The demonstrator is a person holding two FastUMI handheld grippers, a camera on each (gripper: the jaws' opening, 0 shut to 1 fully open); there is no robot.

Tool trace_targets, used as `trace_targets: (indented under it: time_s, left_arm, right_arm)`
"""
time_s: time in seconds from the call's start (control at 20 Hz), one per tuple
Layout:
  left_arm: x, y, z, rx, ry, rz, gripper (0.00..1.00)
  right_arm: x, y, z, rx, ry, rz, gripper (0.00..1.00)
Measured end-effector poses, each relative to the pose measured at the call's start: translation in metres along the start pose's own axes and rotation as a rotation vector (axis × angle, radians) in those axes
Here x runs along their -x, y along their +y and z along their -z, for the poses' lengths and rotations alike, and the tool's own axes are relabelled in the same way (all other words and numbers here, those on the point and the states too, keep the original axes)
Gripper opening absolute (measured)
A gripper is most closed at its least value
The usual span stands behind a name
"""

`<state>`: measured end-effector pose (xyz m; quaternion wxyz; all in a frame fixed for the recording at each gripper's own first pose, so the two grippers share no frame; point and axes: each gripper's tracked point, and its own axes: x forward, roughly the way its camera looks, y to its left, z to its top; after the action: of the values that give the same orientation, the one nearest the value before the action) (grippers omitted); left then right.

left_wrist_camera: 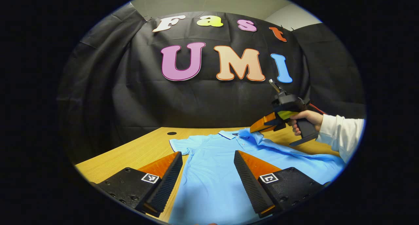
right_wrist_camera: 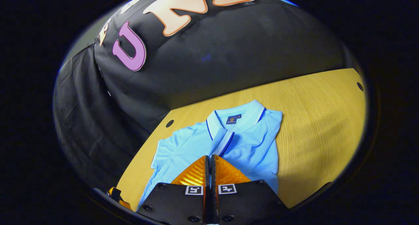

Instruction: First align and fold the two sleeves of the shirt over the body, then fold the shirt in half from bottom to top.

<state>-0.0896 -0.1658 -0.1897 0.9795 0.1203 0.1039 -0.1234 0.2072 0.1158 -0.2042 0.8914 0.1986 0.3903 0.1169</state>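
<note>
A light blue polo shirt (left_wrist_camera: 212, 179) lies flat on the wooden table (left_wrist_camera: 131, 153), collar toward the far wall. My left gripper (left_wrist_camera: 208, 153) is open, hovering over the shirt's lower body with nothing between its fingers. The right gripper (left_wrist_camera: 253, 130), held by a hand (left_wrist_camera: 307, 118), sits low by the collar and right shoulder. In the right gripper view, my right gripper (right_wrist_camera: 209, 157) is shut just short of the collar (right_wrist_camera: 229, 120); I cannot tell if cloth is pinched. There the shirt (right_wrist_camera: 252, 146) has a straight folded edge on its right and a spread sleeve (right_wrist_camera: 163, 149) on its left.
The black cloth wall stands right behind the table. Round holes (right_wrist_camera: 169, 123) (right_wrist_camera: 360, 86) mark the tabletop (right_wrist_camera: 320, 120) near its back edge. Bare wood lies to the right of the shirt. A white sleeve (left_wrist_camera: 340, 135) reaches in from the right.
</note>
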Motion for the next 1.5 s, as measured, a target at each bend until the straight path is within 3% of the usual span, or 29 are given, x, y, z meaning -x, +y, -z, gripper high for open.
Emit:
trace_targets:
  time_s: [0.25, 0.4, 0.45, 0.5, 0.55, 0.6, 0.65, 1.0, 1.3, 1.5]
  left_arm:
    - [0.000, 0.000, 0.000, -0.001, -0.002, 0.000, 0.95]
    - [-0.001, -0.001, -0.001, 0.008, -0.006, 0.004, 0.95]
    - [0.000, 0.001, -0.002, 0.013, -0.009, 0.008, 0.95]
    - [-0.001, 0.001, -0.003, 0.018, -0.010, 0.011, 0.95]
    - [-0.002, 0.004, -0.003, 0.024, -0.014, 0.011, 0.95]
    - [-0.004, 0.008, -0.006, 0.033, -0.020, 0.006, 0.95]
    - [-0.005, 0.014, -0.009, 0.044, -0.023, 0.001, 0.94]
    - [-0.035, 0.080, -0.040, 0.125, -0.012, -0.022, 0.94]
    - [-0.090, 0.110, -0.026, 0.090, 0.140, 0.018, 0.94]
    - [-0.142, 0.108, -0.014, 0.078, 0.254, 0.083, 0.95]
  right_arm:
    - [-0.008, -0.001, 0.014, 0.035, 0.020, 0.000, 0.02]
    - [-0.008, 0.003, 0.014, 0.086, 0.008, -0.033, 0.19]
    - [-0.003, 0.009, 0.012, 0.099, 0.005, -0.050, 0.12]
    - [0.006, 0.016, 0.013, 0.119, 0.003, -0.061, 0.41]
    - [0.012, 0.019, 0.011, 0.151, -0.002, -0.062, 0.56]
    - [0.016, 0.021, 0.014, 0.186, -0.009, -0.064, 0.92]
    - [0.021, 0.024, 0.014, 0.213, -0.018, -0.064, 0.98]
    - [0.101, 0.046, 0.015, 0.240, -0.105, -0.128, 0.98]
    - [0.186, 0.022, 0.025, 0.214, -0.218, -0.096, 0.98]
    - [0.225, -0.009, 0.036, 0.202, -0.276, -0.026, 0.97]
